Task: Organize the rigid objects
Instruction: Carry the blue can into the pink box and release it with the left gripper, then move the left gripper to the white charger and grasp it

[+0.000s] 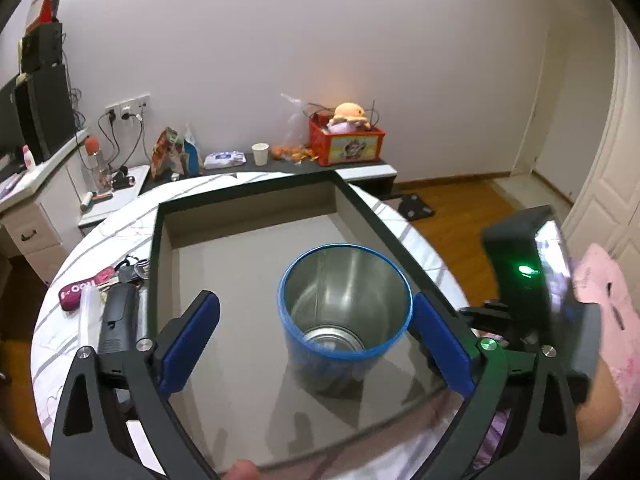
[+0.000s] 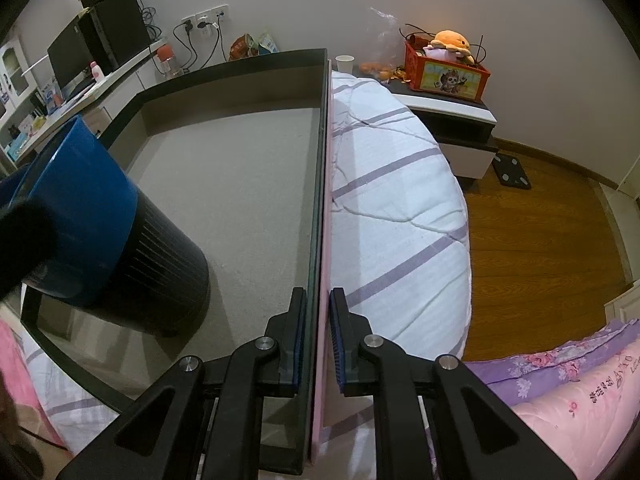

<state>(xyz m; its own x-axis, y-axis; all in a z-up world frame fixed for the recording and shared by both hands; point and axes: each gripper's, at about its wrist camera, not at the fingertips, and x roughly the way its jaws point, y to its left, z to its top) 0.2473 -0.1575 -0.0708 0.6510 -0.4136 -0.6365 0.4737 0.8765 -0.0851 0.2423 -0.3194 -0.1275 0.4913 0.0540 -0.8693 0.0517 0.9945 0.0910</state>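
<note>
A blue metal can [image 1: 346,304], open at the top and empty, stands upright inside a shallow dark-rimmed box [image 1: 256,196] on the bed. My left gripper [image 1: 316,320] is open, its blue pads on either side of the can, the right pad close to its wall. In the right wrist view the can [image 2: 92,216] is at the left, dark below its blue band. My right gripper [image 2: 318,340] is shut on the box's right wall [image 2: 318,184], one pad inside and one outside.
Left of the box lie a dark remote-like device [image 1: 116,316], a clear tube [image 1: 89,316], keys [image 1: 130,270] and a magenta pouch [image 1: 80,290]. A red crate with a plush toy [image 1: 346,140] and a paper cup [image 1: 260,153] stand on the low cabinet behind. A pink quilt [image 2: 580,404] lies right.
</note>
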